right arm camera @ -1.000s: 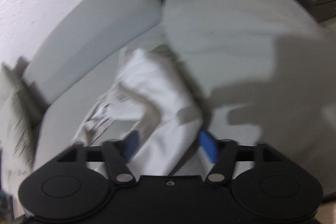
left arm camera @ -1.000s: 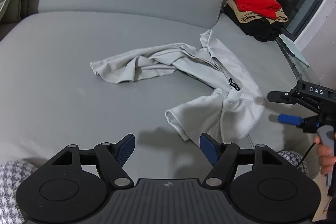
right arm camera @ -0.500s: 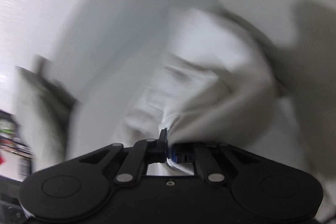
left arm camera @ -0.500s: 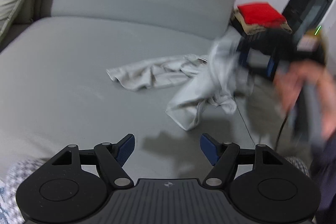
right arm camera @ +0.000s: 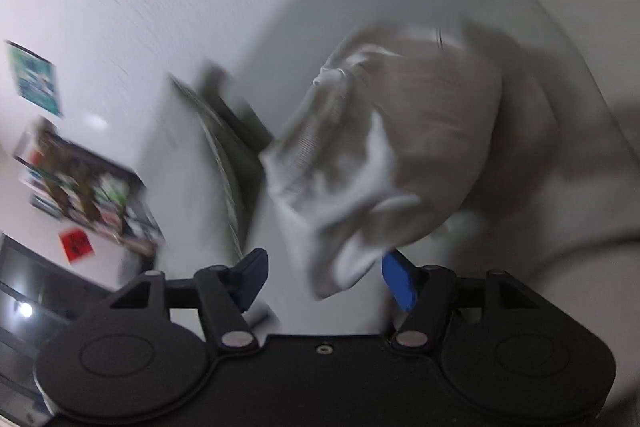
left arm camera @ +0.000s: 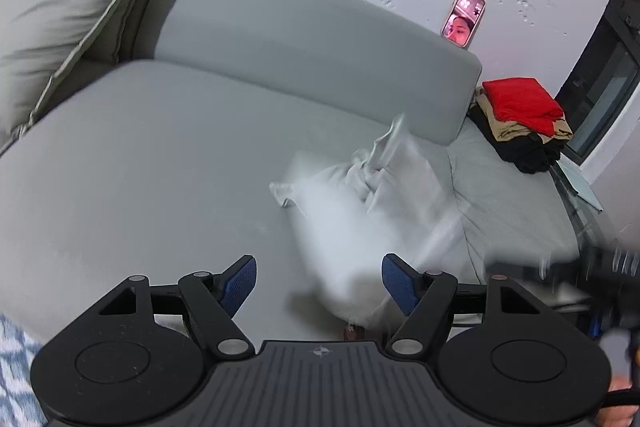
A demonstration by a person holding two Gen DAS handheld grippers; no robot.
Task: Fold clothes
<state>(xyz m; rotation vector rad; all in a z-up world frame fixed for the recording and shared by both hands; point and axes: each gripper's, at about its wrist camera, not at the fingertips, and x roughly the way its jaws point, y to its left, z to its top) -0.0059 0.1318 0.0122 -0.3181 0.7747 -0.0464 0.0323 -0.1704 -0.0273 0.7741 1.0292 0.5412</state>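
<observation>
Since a moment ago the pale shirt (left arm camera: 372, 195) has gone from sprawled flat on the grey sofa (left arm camera: 160, 155) to a tumbling, blurred bunch near its right side, in front of the folded pile (left arm camera: 520, 119). It could land crumpled, since nothing grips it. Right tool (right arm camera: 324, 279) is opening, cloth hanging loose between its blue pads, seemingly unpinched. Left tool (left arm camera: 318, 281) stands wide and empty, near the shirt's front edge.
</observation>
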